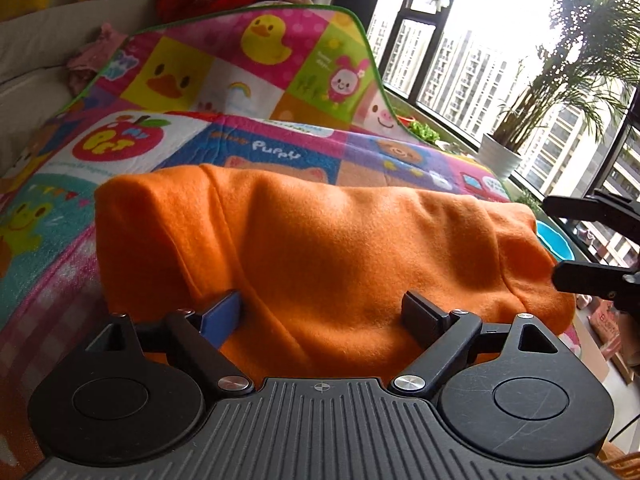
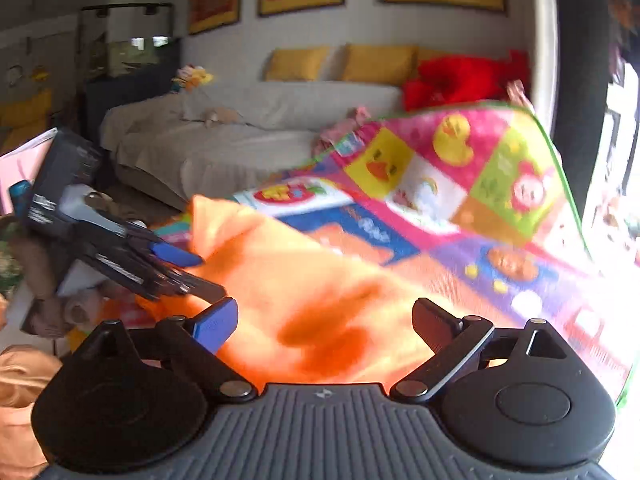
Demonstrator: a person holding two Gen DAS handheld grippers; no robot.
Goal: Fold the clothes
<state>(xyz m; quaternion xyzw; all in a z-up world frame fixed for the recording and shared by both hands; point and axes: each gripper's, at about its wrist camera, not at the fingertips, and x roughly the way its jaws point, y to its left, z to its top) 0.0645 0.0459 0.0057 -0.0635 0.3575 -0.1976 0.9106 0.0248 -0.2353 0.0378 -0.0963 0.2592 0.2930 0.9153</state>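
Observation:
An orange fleece garment [image 1: 320,240] lies folded in a thick bundle on a bright cartoon-patterned play mat [image 1: 248,80]. My left gripper [image 1: 322,312] hovers at the garment's near edge, open, its blue and black fingers spread wide over the cloth without pinching it. My right gripper [image 1: 560,240] comes in from the right edge of the left wrist view, open, just off the garment's right end. The right wrist view is blurred. In it the orange garment [image 2: 320,300] lies below my open right gripper [image 2: 324,324], and the left gripper [image 2: 200,274] reaches over the garment's left end.
The mat's far edge [image 2: 520,152] curls upward. Behind it is a pale sofa [image 2: 248,132] with yellow cushions and a red bundle [image 2: 460,76]. A potted palm [image 1: 500,156] and tall windows are on the right. A blue bowl [image 1: 554,240] sits beyond the garment.

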